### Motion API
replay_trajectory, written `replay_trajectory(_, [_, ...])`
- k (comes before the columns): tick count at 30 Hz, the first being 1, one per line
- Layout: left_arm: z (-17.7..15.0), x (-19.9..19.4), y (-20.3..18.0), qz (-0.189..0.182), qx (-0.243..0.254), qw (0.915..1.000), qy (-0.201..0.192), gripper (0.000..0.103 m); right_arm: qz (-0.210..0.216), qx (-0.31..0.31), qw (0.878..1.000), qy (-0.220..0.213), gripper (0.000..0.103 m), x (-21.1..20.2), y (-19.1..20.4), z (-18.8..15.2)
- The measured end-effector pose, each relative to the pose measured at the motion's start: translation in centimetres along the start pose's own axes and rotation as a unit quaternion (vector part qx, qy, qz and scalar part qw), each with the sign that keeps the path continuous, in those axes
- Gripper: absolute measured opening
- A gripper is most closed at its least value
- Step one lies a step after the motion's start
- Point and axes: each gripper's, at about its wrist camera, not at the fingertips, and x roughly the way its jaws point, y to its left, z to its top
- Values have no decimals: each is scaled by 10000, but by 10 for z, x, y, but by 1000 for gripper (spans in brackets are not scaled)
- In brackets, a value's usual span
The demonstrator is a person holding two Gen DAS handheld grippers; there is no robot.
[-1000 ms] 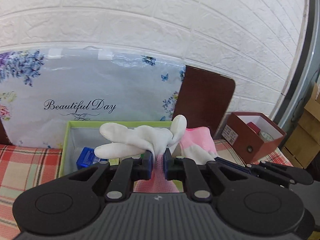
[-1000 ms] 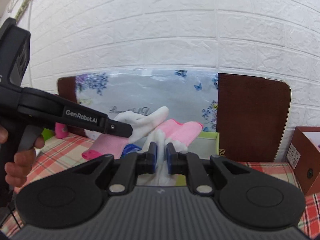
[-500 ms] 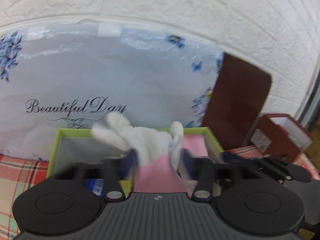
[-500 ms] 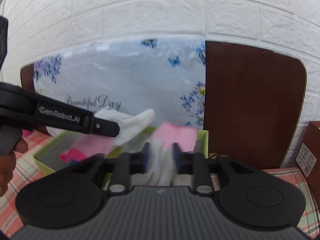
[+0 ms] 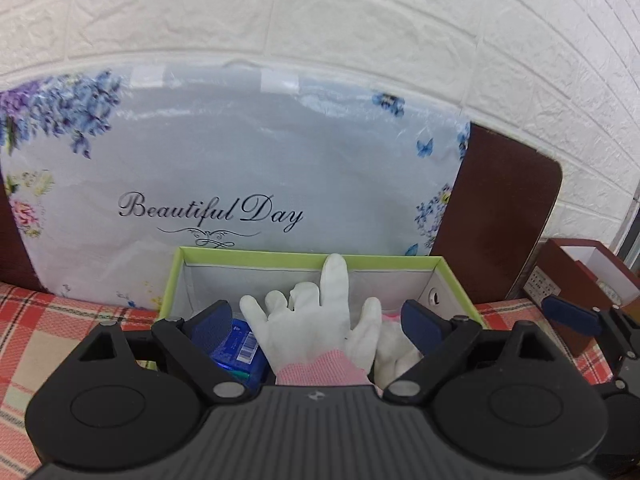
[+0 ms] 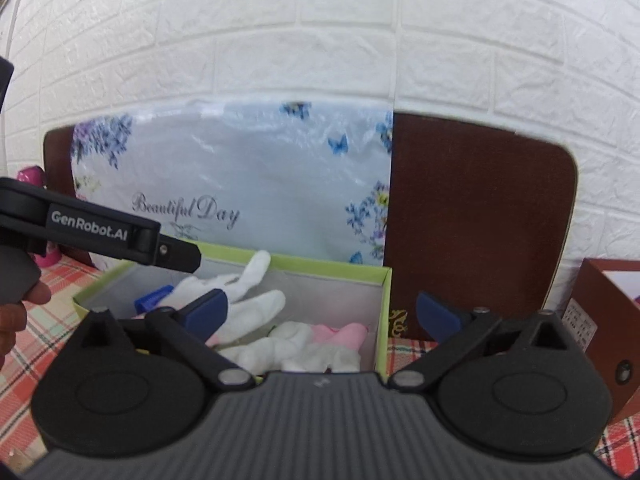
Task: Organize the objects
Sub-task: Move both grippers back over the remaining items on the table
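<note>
Nearest the left gripper (image 5: 322, 322), a white glove (image 5: 316, 330) with a pink cuff lies in the green-rimmed box (image 5: 304, 258), between the blue pads (image 5: 420, 322) but clear of both. Its jaws have just been opening and now stand spread wide, holding nothing. The right gripper (image 6: 322, 314) has likewise just been opening; its jaws are spread wide over the box's right end, above a second white and pink glove (image 6: 316, 344) lying loose on the box floor. A blue packet (image 5: 240, 346) lies at the box's left end. Behind the box leans a floral "Beautiful Day" bag (image 5: 240, 168).
</note>
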Motion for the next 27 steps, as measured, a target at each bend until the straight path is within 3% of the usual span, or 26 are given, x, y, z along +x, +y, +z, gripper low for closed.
replay_trajectory(6, [-5, -48, -9, 170, -31, 9998, 71, 94, 29, -25, 9997, -224, 103, -52, 10, 14])
replay_trajectory(11, [-19, -85, -21, 158, 164, 9996, 145, 94, -136, 2, 9998, -157, 103, -91, 19, 13])
replay_trajectory(19, [-53, -142, -31, 117, 361, 9993, -51, 94, -284, 94, 9995, -38, 103, -142, 30, -10])
replay_trajectory(27, [-93, -171, -33, 101, 385, 9992, 8, 94, -357, 223, 9990, 157, 103, -180, 37, -44])
